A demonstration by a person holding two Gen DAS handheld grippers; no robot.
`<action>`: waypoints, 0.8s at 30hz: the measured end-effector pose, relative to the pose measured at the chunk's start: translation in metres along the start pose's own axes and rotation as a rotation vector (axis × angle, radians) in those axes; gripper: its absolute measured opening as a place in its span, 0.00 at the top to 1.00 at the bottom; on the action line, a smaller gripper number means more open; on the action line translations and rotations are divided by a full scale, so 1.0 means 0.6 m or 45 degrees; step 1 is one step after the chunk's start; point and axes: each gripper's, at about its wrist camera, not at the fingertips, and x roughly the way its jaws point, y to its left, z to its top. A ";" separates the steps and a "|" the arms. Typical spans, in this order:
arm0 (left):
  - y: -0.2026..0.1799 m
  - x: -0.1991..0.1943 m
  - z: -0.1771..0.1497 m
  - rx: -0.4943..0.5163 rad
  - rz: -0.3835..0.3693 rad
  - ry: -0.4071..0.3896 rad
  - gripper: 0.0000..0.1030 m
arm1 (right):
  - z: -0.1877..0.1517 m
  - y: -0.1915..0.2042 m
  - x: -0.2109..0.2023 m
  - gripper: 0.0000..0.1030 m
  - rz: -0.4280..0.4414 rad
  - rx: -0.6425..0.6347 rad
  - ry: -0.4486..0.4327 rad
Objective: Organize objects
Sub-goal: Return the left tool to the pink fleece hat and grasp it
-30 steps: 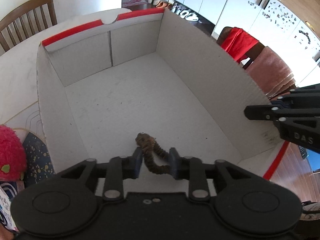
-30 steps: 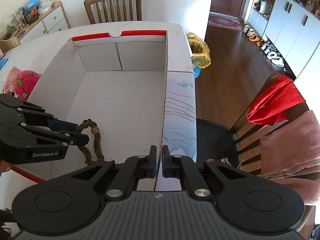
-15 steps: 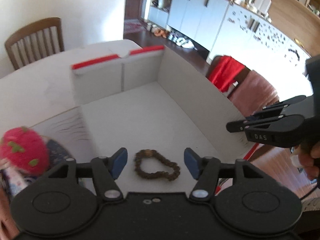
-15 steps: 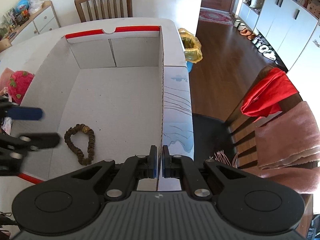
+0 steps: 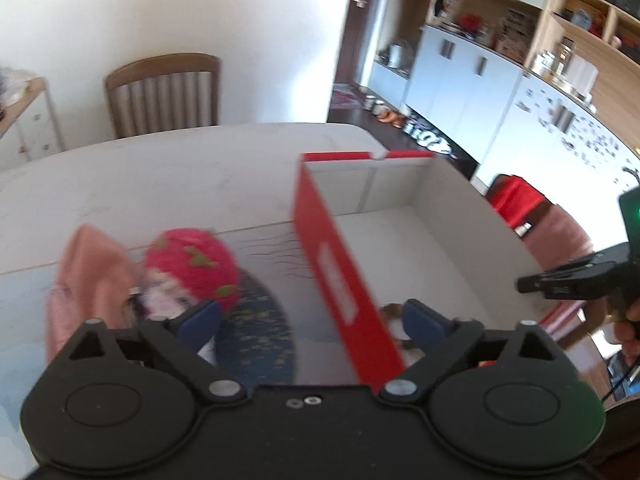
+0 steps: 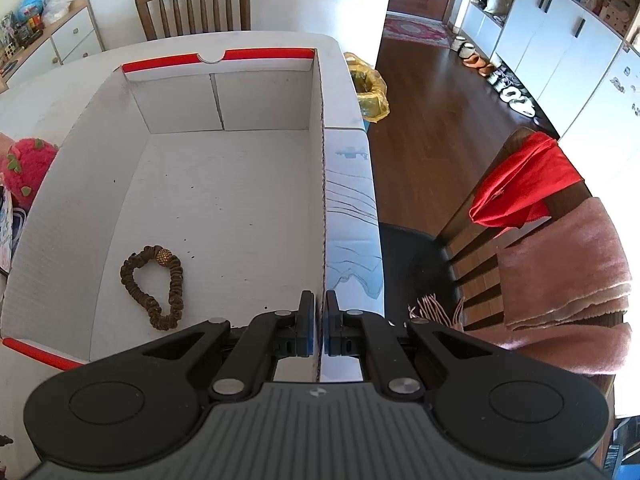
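Brown beaded bracelet (image 6: 153, 285), looped, gold bead, flat

the left claw (image 5: 312, 326) stands wide open, its jaws just having spread, and nothing is pressed between them; the red side wall of the cardboard box (image 5: 340, 280) runs up between the two blue pads (image 5: 200, 318). a bit of the brown hair tie (image 5: 394, 311) shows inside the box just beside the right pad (mostly hidden). left of the box, on the white counter (image 5: 180, 168), lie a fuzzy red strawberry toy (image 5: 192, 260) and a pink cloth (image 5: 92, 272). the right claw (image 5: 532, 282) pokes in from the right edge, its jaws together. a wooden chair (image 5: 164, 92) stands behind the counter.
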 end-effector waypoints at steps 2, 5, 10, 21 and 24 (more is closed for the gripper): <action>0.022 -0.004 -0.005 -0.027 0.035 -0.005 0.02 | -0.001 0.004 -0.001 0.96 -0.004 0.003 0.001; 0.054 -0.009 -0.010 -0.051 0.080 -0.008 0.01 | -0.002 0.008 -0.002 0.96 -0.003 0.013 0.005; 0.121 -0.011 -0.017 -0.090 0.166 0.004 0.01 | -0.008 0.012 -0.003 0.96 -0.007 0.027 0.011; 0.255 0.034 -0.019 -0.145 0.322 0.059 0.01 | -0.021 0.021 -0.003 0.96 -0.042 0.059 0.036; 0.269 0.056 -0.028 -0.123 0.319 0.112 0.01 | -0.021 0.022 -0.003 0.96 -0.048 0.063 0.038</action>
